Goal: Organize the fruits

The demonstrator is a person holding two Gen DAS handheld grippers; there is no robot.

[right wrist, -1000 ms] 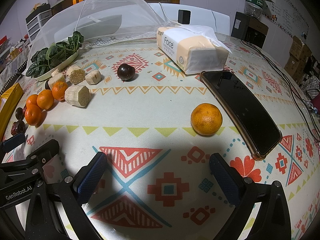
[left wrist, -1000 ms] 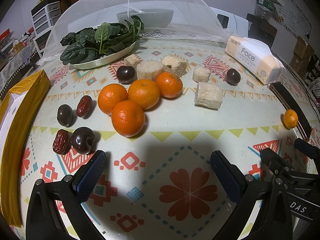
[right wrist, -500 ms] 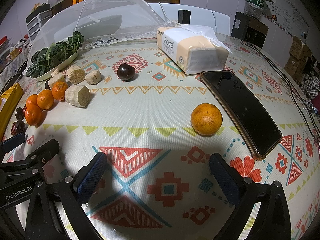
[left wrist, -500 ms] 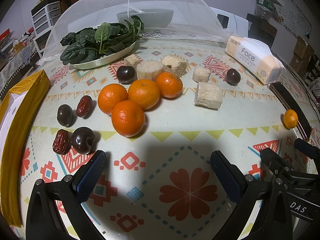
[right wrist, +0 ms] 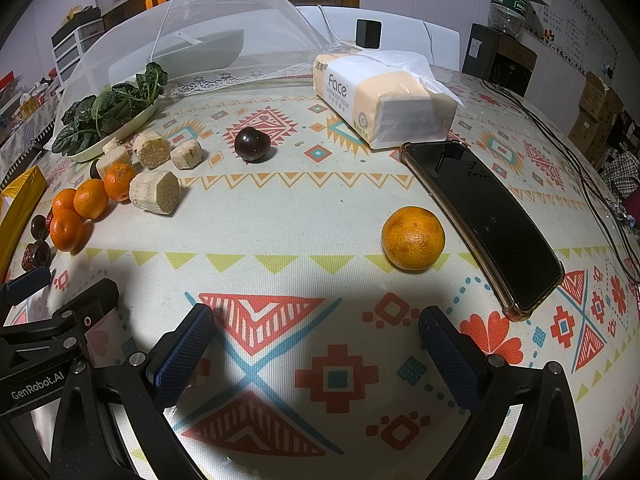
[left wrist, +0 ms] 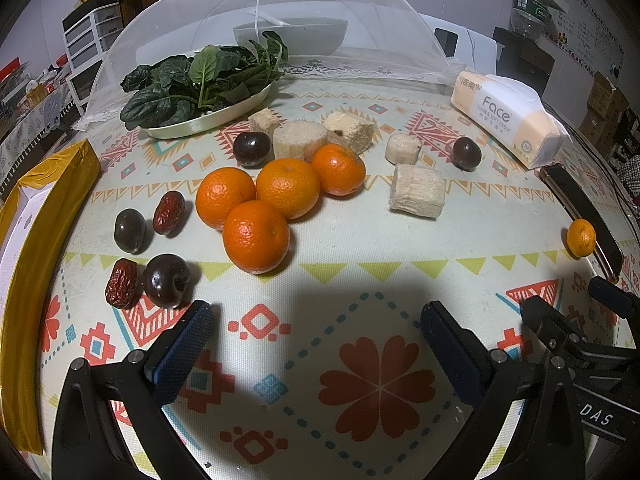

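The left claw (left wrist: 316, 328) and the right claw (right wrist: 316, 330) both hover low over the near edge of the desk (left wrist: 360, 280), which wears a pale cloth printed with red, teal and yellow geometric shapes. Each has its blue-padded fingers spread wide apart, gripping nothing. The left tool's body reads "GenRobot.AI"; the right tool's reads "DAS".

Toward the desk's left side sits a cluster of four round orange mandarins (left wrist: 256, 236), touching one another. Left of them lie dark purple plums (left wrist: 166, 280) and wrinkled red dates (left wrist: 122, 284). Behind them are pale cut cane chunks (left wrist: 418, 194). A lone orange mandarin (right wrist: 413, 238) rests near the right edge, just beside a black phone (right wrist: 484, 216) in a clear case. A cream tissue pack (right wrist: 384, 100) printed "Face" lies at the far right, near a white mesh food cover (left wrist: 264, 28) and an oval dish of dark spinach leaves (left wrist: 200, 84).
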